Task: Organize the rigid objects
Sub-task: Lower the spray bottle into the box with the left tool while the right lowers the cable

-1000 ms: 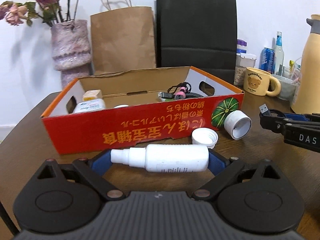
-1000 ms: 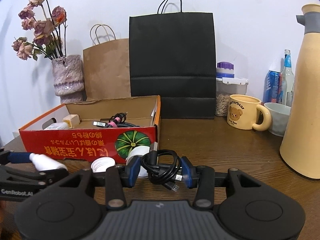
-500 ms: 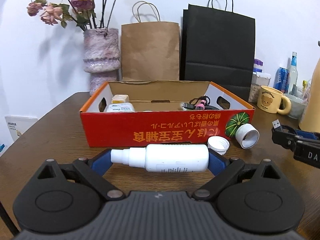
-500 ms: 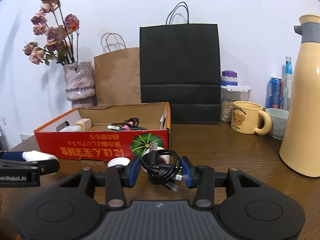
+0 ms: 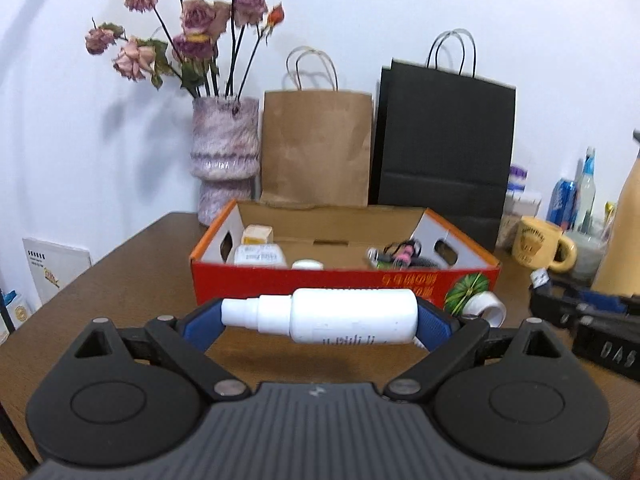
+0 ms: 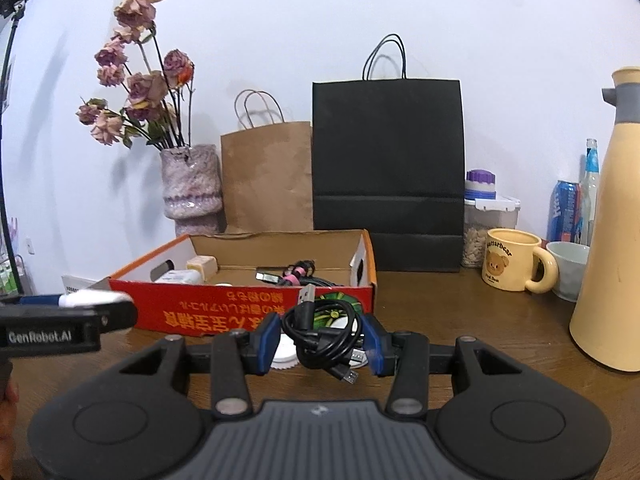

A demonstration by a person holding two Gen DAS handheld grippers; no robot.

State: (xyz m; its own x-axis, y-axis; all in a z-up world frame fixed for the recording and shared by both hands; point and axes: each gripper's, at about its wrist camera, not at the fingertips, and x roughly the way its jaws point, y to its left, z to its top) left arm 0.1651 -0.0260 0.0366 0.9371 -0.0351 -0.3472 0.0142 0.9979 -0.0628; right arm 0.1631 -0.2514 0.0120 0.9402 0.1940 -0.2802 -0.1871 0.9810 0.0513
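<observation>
Clamping bottle (image 5: pixel 336 315) and cable (image 6: pixel 320 332), both hand-held grippers (image 5: pixel 320 320) (image 6: pixel 320 340) behind red box (image 5: pixel 344 276).

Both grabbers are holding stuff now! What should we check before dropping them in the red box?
1. left gripper pinches the white spray bottle end to end: ok.
2. right gripper clamps the coiled black cable: ok.
3. Cable plug ends dangle loose and might snag the box wall: not ok.
4. red box has bare floor in the middle: ok.
5. Both loads raised above the box's front wall: cannot tell.
</observation>
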